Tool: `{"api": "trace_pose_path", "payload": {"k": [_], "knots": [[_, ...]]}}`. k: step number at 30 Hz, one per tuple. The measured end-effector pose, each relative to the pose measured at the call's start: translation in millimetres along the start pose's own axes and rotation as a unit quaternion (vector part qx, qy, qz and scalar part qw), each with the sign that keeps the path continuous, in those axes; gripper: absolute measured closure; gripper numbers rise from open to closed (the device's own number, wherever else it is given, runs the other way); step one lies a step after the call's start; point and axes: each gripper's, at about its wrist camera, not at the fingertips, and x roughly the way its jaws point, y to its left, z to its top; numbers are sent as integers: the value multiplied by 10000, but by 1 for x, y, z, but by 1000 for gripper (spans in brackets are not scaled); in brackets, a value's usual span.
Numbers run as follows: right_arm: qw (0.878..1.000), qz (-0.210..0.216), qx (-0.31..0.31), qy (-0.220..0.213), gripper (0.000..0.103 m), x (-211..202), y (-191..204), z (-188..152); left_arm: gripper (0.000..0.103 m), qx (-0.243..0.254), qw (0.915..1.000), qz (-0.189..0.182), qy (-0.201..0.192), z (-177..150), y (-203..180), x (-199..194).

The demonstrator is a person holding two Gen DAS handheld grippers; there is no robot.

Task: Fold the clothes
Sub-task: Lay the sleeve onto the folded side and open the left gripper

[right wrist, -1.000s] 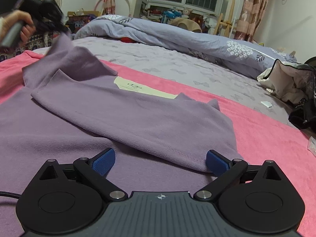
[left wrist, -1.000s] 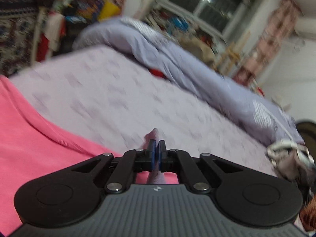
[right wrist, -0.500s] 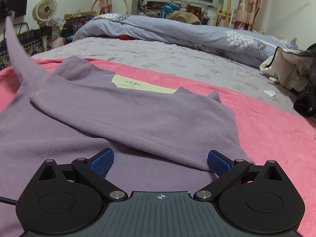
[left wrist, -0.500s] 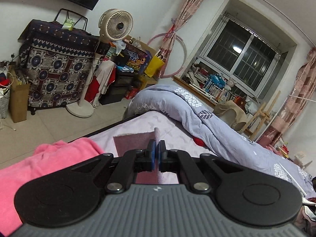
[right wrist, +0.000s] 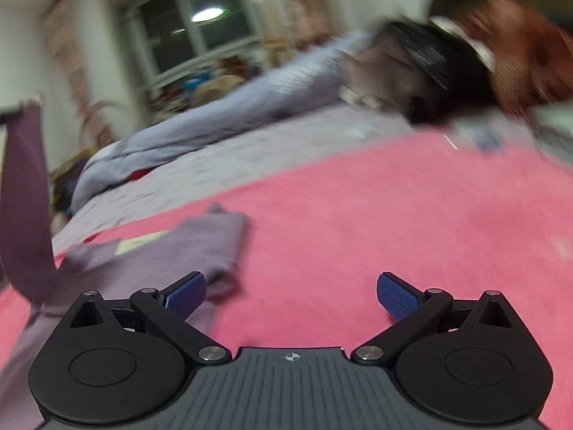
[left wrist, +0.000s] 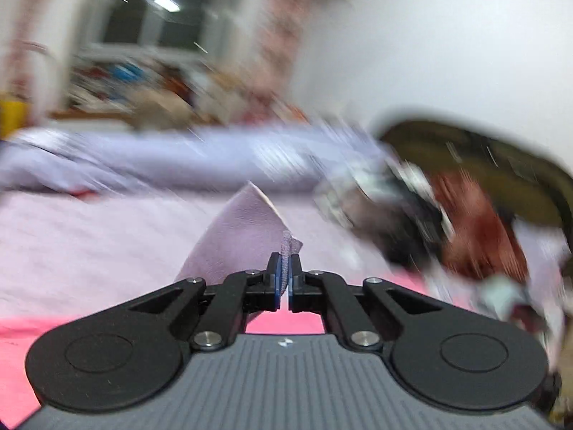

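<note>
Left tongs (left wrist: 284, 268) pinched on lifted purple garment (left wrist: 243, 236), right tongs (right wrist: 290, 292) spread.

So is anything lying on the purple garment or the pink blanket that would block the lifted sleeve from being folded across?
Nothing visible does. The left gripper pinches the sleeve, raised beside the purple garment. The garment's top shows only its label, and the pink blanket nearby looks bare; the right gripper is open, holding nothing.

Both wrist cams sit just behind their fingers, angled down over the pink blanket (right wrist: 358, 215): left cam near-level with window (left wrist: 143, 14) at 11 o'clock, right cam rolled, window (right wrist: 193, 32) at 11 o'clock; both share the lavender duvet (left wrist: 179, 165) across the bed.
</note>
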Motion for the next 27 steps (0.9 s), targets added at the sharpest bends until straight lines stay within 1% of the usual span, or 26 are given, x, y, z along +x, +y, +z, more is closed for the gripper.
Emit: {"api": "trace_pose_path", "payload": {"k": [1,2,3,4,5,6,7,8,9,10,11,13,14,15,16,17,19,21,22,23,25,27], "knots": [[9988,234,435,-67,1,-3,-16,-4,94,113,9994,36,319,-18,-18,26],[9957,441,794,-162,1,-7,-30,-7,94,152,9971,147,735,-39,-33,57],[9925,599,1017,-310,3,-11,-40,-10,94,160,9929,258,1146,-60,-46,85],[9898,696,1176,-407,4,-13,-47,-12,94,77,9873,371,1544,-81,-53,109],[9898,685,1183,-404,4,-13,-49,-12,94,2,9804,479,1910,-100,-59,129],[9907,675,1118,-376,3,-13,-48,-12,94,-11,9755,567,2128,-113,-64,139],[9915,657,1067,-341,2,-11,-47,-12,95,99,9741,638,2169,-121,-69,140],[9917,652,1061,-326,2,-11,-48,-11,91,232,9730,689,2189,-127,-74,140],[9915,667,1069,-331,2,-11,-49,-12,82,432,9734,676,2147,-126,-78,134],[9914,676,1073,-332,2,-11,-49,-11,62,617,9734,662,2105,-124,-82,126],[9915,671,1068,-325,2,-11,-49,-11,53,762,9736,673,2043,-120,-85,114],[9920,642,1043,-308,2,-10,-48,-10,51,1076,9743,851,1787,-114,-90,80],[9923,626,1031,-298,2,-10,-47,-10,49,1264,9724,1005,1684,-114,-91,64],[9927,599,1005,-284,2,-10,-45,-10,48,1550,9645,1355,1654,-120,-82,50],[9934,556,964,-262,2,-11,-42,-9,44,1833,9545,1702,1620,-126,-74,37],[9944,488,902,-240,2,-11,-38,-8,42,2112,9426,2046,1583,-132,-66,24],[9976,222,631,-189,2,-12,-26,-6,42,2580,9152,2686,1541,-145,-48,0],[9996,-227,22,-136,1,-14,-3,-7,42,2492,9006,3083,1783,-162,-16,-8],[9986,-397,-332,-144,1,-16,10,-8,42,2411,8941,3274,1879,-169,0,-11],[9957,-470,-773,-218,1,-19,27,-11,42,2238,8926,3428,1888,-172,13,-11],[9850,-569,-1586,-376,1,-27,59,-15,42,2031,8926,3603,1792,-173,31,-4],[9798,-363,-1907,-472,2,-33,86,-12,41,2126,8849,3772,1716,-171,38,13]]}}
